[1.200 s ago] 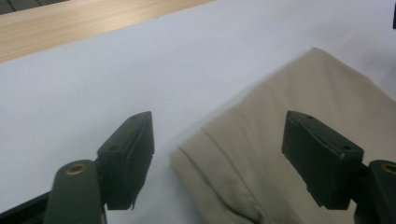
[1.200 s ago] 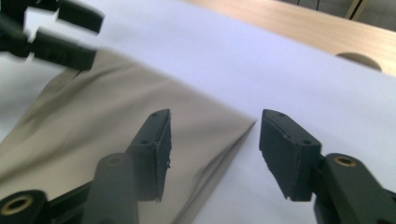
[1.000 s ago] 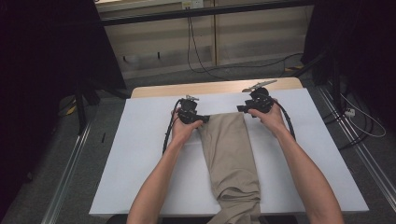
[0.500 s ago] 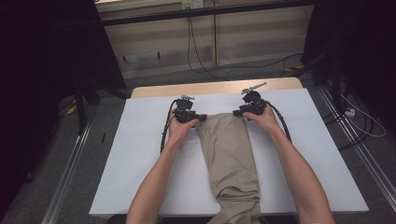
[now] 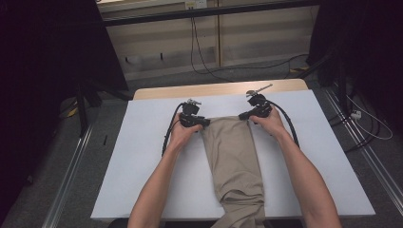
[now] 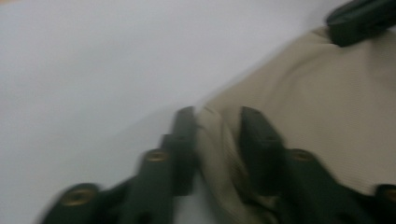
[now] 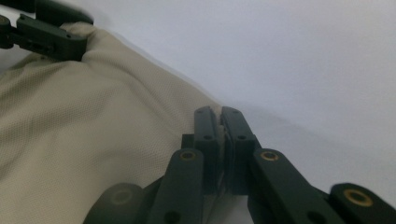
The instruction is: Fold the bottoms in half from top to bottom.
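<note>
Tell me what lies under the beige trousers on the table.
The beige trousers lie flat on a white sheet covering the table; bare wood shows at its far edge. Whatever sits directly beneath the cloth is covered. Left gripper and right gripper pinch the far corners.

Overhead looks forward-down; 2 gripper cameras close – sharing trousers (image 5: 233, 156).

trousers (image 5: 233, 161) on table (image 5: 142, 156), centre; left tongs (image 5: 205, 123) at far-left corner, right tongs (image 5: 243, 115) at far-right corner.
</note>
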Action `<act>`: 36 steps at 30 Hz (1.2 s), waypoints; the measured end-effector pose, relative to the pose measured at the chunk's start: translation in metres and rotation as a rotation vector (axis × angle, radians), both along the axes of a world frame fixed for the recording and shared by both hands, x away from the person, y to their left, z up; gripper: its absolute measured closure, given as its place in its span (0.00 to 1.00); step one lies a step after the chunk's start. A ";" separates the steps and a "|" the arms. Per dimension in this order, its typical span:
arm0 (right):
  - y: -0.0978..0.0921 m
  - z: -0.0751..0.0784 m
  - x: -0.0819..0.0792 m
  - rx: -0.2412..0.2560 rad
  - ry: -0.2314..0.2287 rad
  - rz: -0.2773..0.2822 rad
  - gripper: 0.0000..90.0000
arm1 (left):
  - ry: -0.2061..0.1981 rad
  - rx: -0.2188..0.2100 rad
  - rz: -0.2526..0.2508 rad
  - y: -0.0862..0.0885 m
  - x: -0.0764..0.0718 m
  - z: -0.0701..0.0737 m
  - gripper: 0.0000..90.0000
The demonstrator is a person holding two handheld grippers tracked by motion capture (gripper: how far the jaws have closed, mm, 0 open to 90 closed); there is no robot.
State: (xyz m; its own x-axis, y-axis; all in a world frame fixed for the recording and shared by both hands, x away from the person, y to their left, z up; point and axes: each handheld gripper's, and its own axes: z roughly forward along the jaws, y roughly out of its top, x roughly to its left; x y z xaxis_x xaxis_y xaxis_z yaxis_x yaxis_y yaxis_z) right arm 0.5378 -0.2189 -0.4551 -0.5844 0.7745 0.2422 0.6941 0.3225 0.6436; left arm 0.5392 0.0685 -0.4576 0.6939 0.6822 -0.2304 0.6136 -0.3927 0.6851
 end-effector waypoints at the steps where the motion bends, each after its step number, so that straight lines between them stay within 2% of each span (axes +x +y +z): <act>1: -0.001 0.000 -0.002 0.011 -0.009 -0.008 0.96 | 0.004 -0.010 0.002 0.000 -0.001 0.000 0.89; 3: -0.005 0.004 -0.006 0.032 -0.031 -0.025 0.97 | 0.041 -0.051 0.002 0.003 -0.001 0.000 0.94; 4: -0.006 0.006 -0.008 0.041 -0.040 -0.031 0.97 | 0.036 -0.062 0.019 0.006 -0.001 0.002 0.95; 6: -0.010 0.014 -0.010 0.060 -0.071 -0.052 0.97 | 0.011 -0.112 0.061 0.013 -0.001 0.009 0.95; 10: -0.013 0.040 -0.012 0.090 -0.140 -0.072 0.97 | -0.073 -0.140 0.115 0.016 0.002 0.038 0.96; 14: -0.010 0.074 -0.009 0.107 -0.219 -0.076 0.97 | -0.149 -0.139 0.150 0.018 0.010 0.074 0.96; 16: -0.010 0.085 -0.006 0.112 -0.239 -0.090 0.97 | -0.163 -0.144 0.159 0.019 0.014 0.088 0.96; 22: -0.009 0.116 0.004 0.130 -0.293 -0.129 0.97 | -0.230 -0.117 0.175 0.015 0.024 0.120 0.96; 27: -0.014 0.136 0.014 0.137 -0.319 -0.162 0.97 | -0.265 -0.136 0.189 0.009 0.036 0.143 0.96; 29: -0.015 0.145 0.019 0.128 -0.330 -0.173 0.97 | -0.270 -0.137 0.190 0.006 0.041 0.147 0.96; 31: -0.015 0.149 0.024 0.112 -0.339 -0.185 0.96 | -0.266 -0.157 0.219 0.001 0.046 0.146 0.95; 32: -0.014 0.150 0.027 0.101 -0.343 -0.207 0.90 | -0.253 -0.156 0.233 0.000 0.048 0.144 0.93; 33: -0.014 0.149 0.028 0.092 -0.350 -0.237 0.75 | -0.243 -0.142 0.250 -0.002 0.050 0.139 0.86; 34: -0.013 0.147 0.030 0.075 -0.351 -0.282 0.62 | -0.235 -0.105 0.268 -0.003 0.052 0.132 0.67; 35: -0.012 0.143 0.031 0.069 -0.337 -0.297 0.60 | -0.234 -0.079 0.270 -0.003 0.051 0.127 0.52; 36: -0.011 0.139 0.031 0.056 -0.321 -0.289 0.57 | -0.227 -0.086 0.261 -0.001 0.051 0.122 0.55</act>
State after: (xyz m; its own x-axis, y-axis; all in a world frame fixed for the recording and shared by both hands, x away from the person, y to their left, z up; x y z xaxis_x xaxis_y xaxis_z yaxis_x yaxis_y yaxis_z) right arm 0.5688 -0.2297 -0.3159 -0.3977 0.9083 0.1295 0.5127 0.1029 0.8524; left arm 0.5902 0.0676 -0.3351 0.5393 0.8279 -0.1544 0.5136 -0.1780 0.8393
